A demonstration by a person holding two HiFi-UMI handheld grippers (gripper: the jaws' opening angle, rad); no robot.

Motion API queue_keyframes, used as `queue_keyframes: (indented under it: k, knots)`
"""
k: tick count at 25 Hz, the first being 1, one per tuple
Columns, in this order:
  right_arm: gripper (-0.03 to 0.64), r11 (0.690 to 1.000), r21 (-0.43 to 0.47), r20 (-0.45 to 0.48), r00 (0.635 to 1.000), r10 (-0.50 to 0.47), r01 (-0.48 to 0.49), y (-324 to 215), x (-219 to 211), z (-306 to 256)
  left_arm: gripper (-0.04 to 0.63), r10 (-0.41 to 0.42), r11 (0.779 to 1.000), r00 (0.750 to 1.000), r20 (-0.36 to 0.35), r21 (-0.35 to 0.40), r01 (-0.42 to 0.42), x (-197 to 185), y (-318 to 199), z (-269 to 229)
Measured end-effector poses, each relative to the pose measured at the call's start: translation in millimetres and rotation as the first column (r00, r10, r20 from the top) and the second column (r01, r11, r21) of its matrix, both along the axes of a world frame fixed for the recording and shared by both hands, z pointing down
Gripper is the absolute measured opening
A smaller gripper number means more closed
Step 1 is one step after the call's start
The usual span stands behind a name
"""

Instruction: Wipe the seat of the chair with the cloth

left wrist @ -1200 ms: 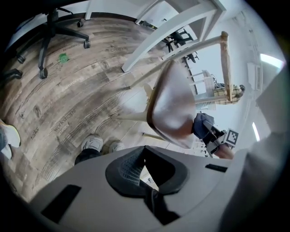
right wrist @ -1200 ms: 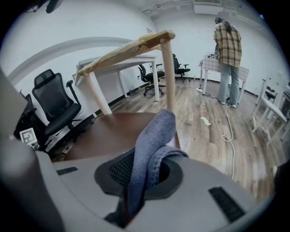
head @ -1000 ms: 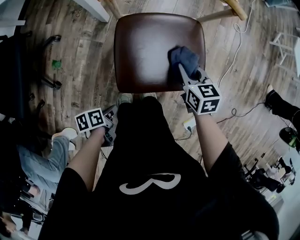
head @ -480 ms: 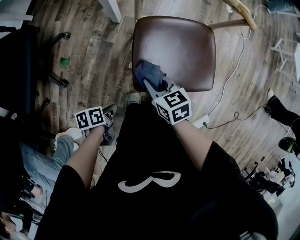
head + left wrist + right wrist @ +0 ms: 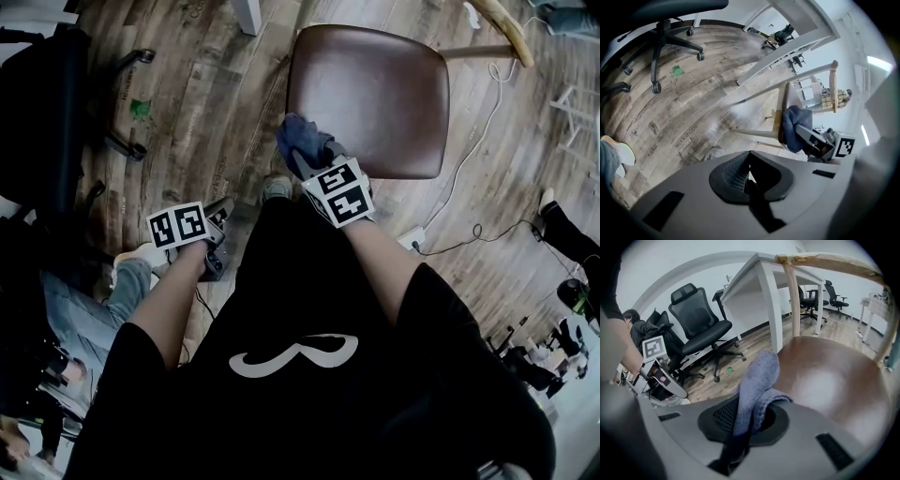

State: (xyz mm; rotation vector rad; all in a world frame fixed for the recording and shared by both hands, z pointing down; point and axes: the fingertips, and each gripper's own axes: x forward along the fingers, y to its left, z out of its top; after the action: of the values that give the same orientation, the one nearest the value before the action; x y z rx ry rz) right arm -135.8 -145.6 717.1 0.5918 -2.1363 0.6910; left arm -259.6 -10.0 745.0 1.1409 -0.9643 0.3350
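"Since you have the close view, what have the right tongs got hold of?"

"Their jaws are clamped tight on a blue cloth. One fold is pinched between the pads and the rest bulges out ahead of them."

"And where is the cloth against the chair?"

"It sits at the near left corner of the brown seat, pressed against the edge and partly hanging over the side, with floor beneath that part. In the left gripper view it shows side-on, bunched against the seat's rim."

"What of the left tongs?"

"Closed, with barely a sliver of light between the pads and nothing in them. They are held low at the person's left side, well apart from the seat, over the wooden floor."

"What lies round about?"

"A pale wooden frame rises at the back of the seat. A black office chair stands beyond it on the floor, and a small green scrap lies near its wheels. A white cable runs across the boards to the right of the seat. Another person in jeans sits at the far left."
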Motion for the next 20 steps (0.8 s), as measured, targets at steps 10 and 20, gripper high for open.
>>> queue_keyframes:
  k: [10, 20]
  knots:
    - [0.043, 0.999, 0.026, -0.014, 0.999, 0.035, -0.035, -8.4, 13.8, 7.9, 0.014, 0.032, 0.999, 0.999, -0.012, -0.014, -0.032, 25.3, 11.0, 1.0]
    - [0.043, 0.995, 0.043, -0.033, 0.995, 0.096, -0.095, -21.6, 68.8, 9.8, 0.014, 0.019, 1.000, 1.000, -0.008, -0.021, -0.019, 46.5, 14.7, 2.0]
